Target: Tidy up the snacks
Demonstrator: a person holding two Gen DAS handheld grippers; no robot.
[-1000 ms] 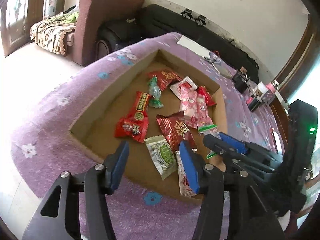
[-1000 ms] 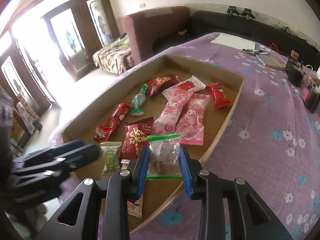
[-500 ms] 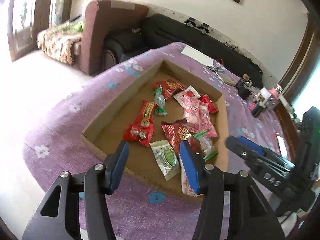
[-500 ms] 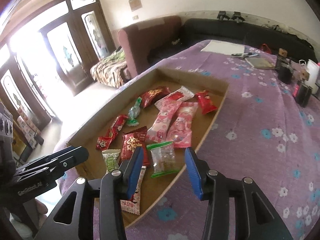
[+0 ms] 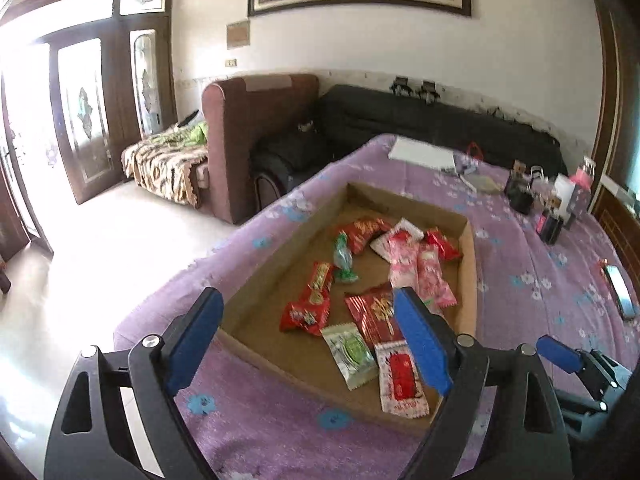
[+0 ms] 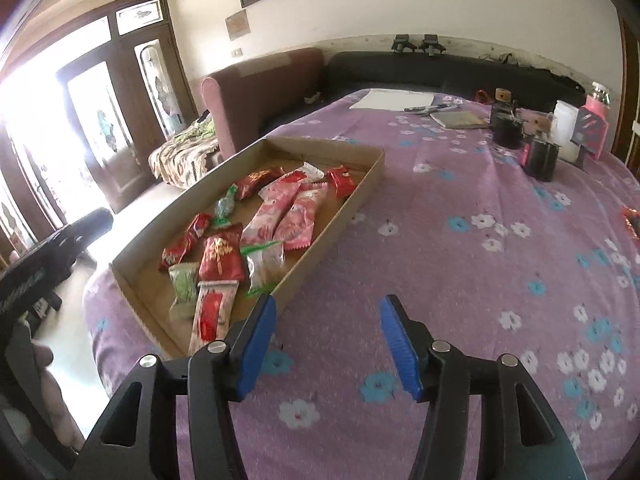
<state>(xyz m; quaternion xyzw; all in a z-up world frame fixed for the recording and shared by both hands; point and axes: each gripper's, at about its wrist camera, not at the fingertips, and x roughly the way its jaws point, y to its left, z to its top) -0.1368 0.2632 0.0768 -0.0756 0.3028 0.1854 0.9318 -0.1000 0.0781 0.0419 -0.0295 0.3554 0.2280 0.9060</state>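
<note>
Right gripper (image 6: 328, 344): jaws opening, nothing between them; it hangs over bare purple cloth (image 6: 460, 248) just outside the tray's near right corner, angled down toward the table.
Left gripper (image 5: 308, 336): jaws opening wide, empty; angled down over the tray's near left corner.
Tray (image 6: 352, 200): shallow cardboard, on the cloth, holding about 10 wrapped snacks loosely spread.
Clear packet (image 6: 262, 260): green-edged, lying inside the tray against its right wall, free of both grippers.
Red-and-white packet (image 5: 402, 376): at the near edge, close to the rim.
Stray red wrapper (image 6: 633, 220): at the table's far right, outside the tray, partly cut off.

Risks, judged:
1. Low tray wall; a careless pass by either gripper could flick near-edge packets out.
2. Slick, overlapping wrappers; a pinch may take 2 or slip.
3. Stray wrapper could be overlooked.
</note>
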